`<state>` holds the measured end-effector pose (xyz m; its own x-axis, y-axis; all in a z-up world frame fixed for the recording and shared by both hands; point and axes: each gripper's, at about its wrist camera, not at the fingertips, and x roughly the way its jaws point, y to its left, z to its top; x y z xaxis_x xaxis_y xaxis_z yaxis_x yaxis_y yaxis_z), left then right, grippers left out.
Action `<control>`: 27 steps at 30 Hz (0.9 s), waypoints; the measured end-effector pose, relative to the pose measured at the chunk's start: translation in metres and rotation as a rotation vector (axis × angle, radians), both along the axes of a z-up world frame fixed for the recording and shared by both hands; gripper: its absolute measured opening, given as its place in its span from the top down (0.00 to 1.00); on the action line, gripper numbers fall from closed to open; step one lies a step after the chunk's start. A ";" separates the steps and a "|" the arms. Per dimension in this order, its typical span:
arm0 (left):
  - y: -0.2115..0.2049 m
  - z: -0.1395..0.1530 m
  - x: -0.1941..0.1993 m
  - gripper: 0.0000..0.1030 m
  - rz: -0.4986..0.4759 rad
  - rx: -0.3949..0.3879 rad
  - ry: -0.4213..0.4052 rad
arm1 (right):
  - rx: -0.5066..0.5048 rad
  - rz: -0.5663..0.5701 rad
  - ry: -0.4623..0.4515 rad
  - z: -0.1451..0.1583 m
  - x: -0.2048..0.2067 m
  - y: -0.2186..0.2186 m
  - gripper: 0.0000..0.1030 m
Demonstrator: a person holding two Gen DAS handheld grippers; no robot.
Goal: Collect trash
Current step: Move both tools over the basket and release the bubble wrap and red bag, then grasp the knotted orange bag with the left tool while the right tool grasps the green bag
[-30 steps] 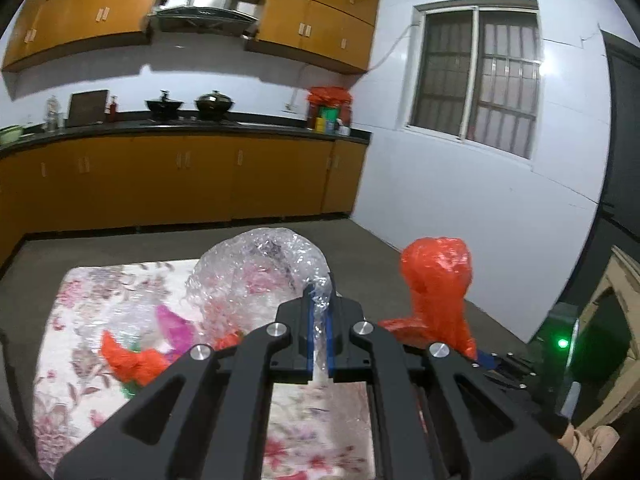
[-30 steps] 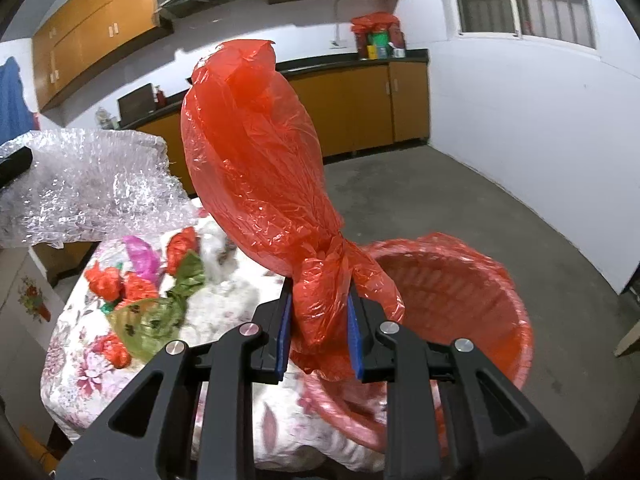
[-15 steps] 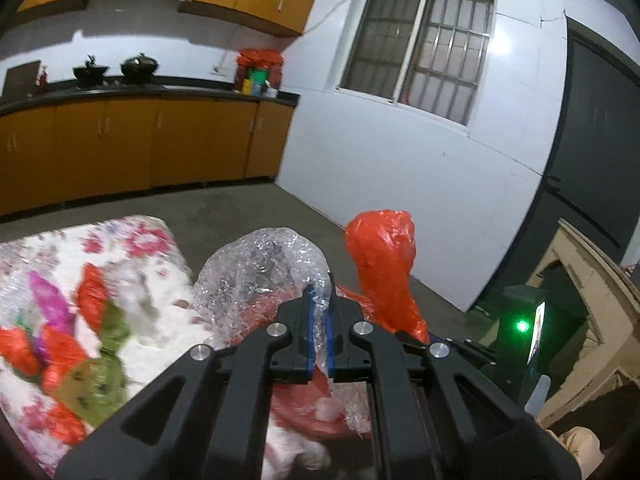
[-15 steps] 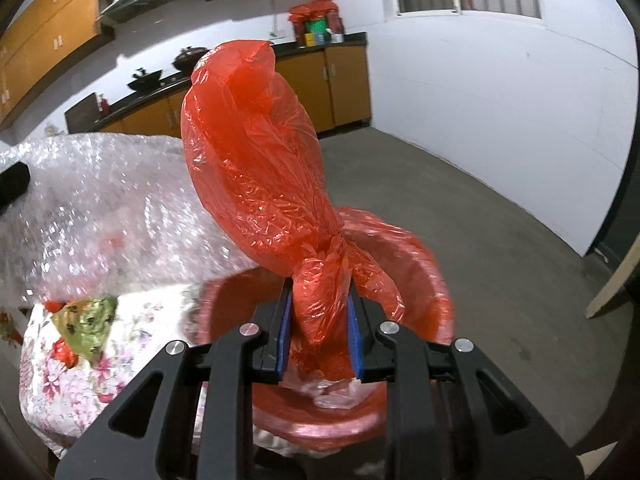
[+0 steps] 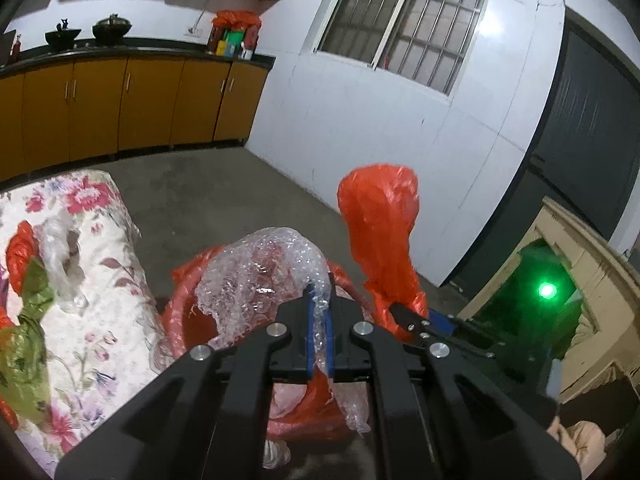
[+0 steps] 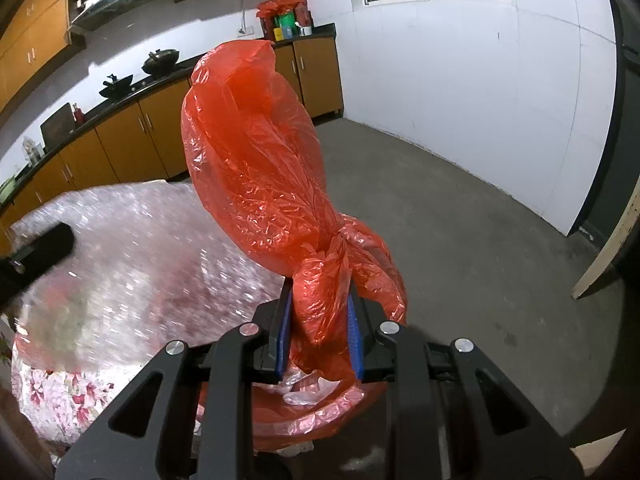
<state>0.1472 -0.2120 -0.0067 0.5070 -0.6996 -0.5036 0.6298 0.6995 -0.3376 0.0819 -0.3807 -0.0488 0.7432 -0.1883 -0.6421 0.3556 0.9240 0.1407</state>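
My left gripper (image 5: 318, 320) is shut on a crumpled sheet of clear bubble wrap (image 5: 260, 276) and holds it over the red-lined trash bin (image 5: 184, 300) beside the table. My right gripper (image 6: 318, 316) is shut on the knotted neck of a puffed-up red plastic bag (image 6: 252, 152), held above the same bin (image 6: 320, 416). The red bag (image 5: 376, 224) and the right gripper also show in the left wrist view. The bubble wrap (image 6: 132, 256) appears blurred at the left of the right wrist view.
A table with a floral cloth (image 5: 96, 300) stands left of the bin, with red, green and clear scraps (image 5: 28, 276) on it. Orange kitchen cabinets (image 5: 120, 104), a white wall with a window (image 5: 400, 20), a dark door and bare concrete floor (image 6: 460, 232) surround.
Both grippers have swung right, away from the table, and now hold their loads over the red-lined bin. The bubble wrap has moved from above the table to above the bin.
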 end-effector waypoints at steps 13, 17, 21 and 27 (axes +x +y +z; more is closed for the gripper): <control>-0.011 -0.052 0.023 0.90 0.015 0.082 0.097 | 0.040 0.048 0.024 -0.012 0.018 0.003 0.76; -0.002 -0.055 0.024 0.66 0.037 0.085 0.098 | 0.054 0.066 0.032 -0.016 0.019 0.003 0.66; 0.012 -0.053 0.026 0.59 0.064 0.073 0.111 | 0.050 0.068 0.028 -0.016 0.011 -0.001 0.50; 0.040 -0.047 0.022 0.49 0.126 0.082 0.080 | 0.040 0.047 0.019 -0.012 0.007 -0.003 0.44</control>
